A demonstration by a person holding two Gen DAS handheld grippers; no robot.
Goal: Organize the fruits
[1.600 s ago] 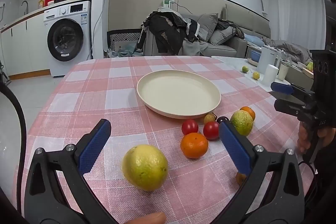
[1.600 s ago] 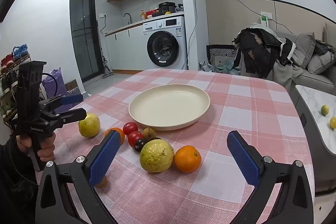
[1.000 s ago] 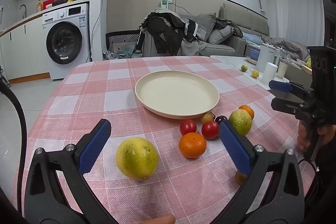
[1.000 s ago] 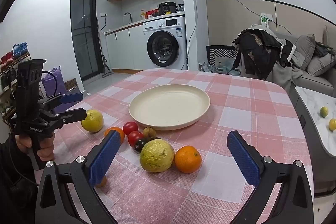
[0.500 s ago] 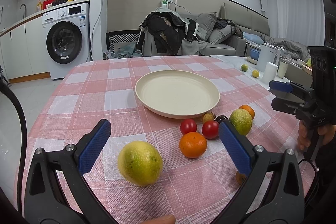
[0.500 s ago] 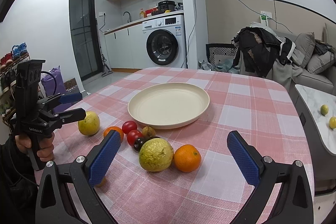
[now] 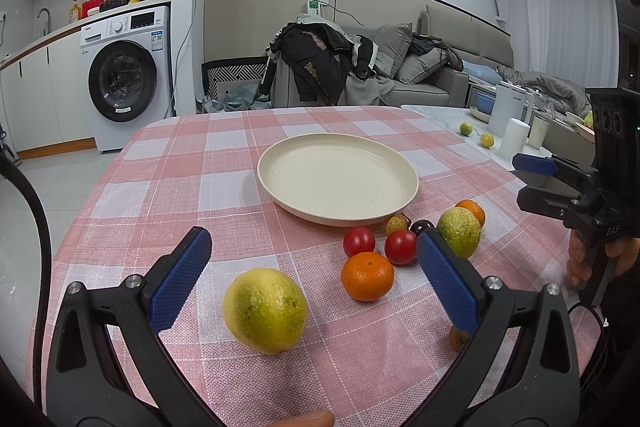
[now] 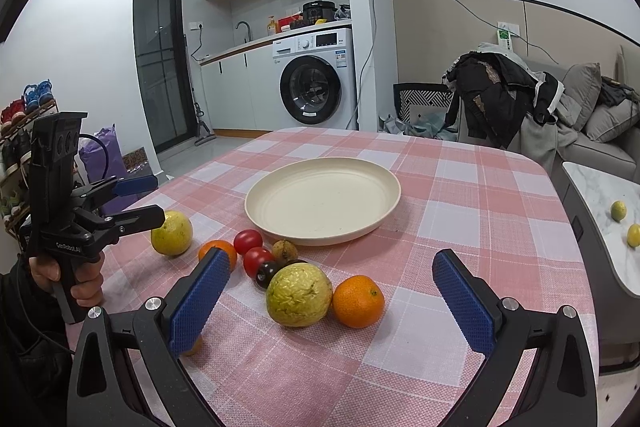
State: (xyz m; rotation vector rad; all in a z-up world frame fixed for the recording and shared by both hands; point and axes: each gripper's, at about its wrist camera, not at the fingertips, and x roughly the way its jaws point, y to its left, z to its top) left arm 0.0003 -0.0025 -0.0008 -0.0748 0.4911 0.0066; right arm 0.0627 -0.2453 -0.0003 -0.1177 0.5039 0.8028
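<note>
Plate (image 8: pixel 376 223) at centre of table (image 8: pixel 500 195), nothing in it. Nearer than plate: two tomatoes (image 8: pixel 248 241), a tangerine (image 8: pixel 218 251) and a small nut-like fruit (image 8: pixel 285 250), the latter just beside plate rim. Large citrus (image 8: pixel 172 231) well left of plate; rough-skinned fruit (image 8: pixel 299 294) touching an orange (image 8: pixel 358 301) nearest of all.

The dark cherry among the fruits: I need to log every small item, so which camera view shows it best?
The right wrist view: the dark cherry lies in the open beside the red tomatoes, most of it visible. In the left wrist view it is only a small dark sliver, partly hidden behind the left gripper finger.
</note>
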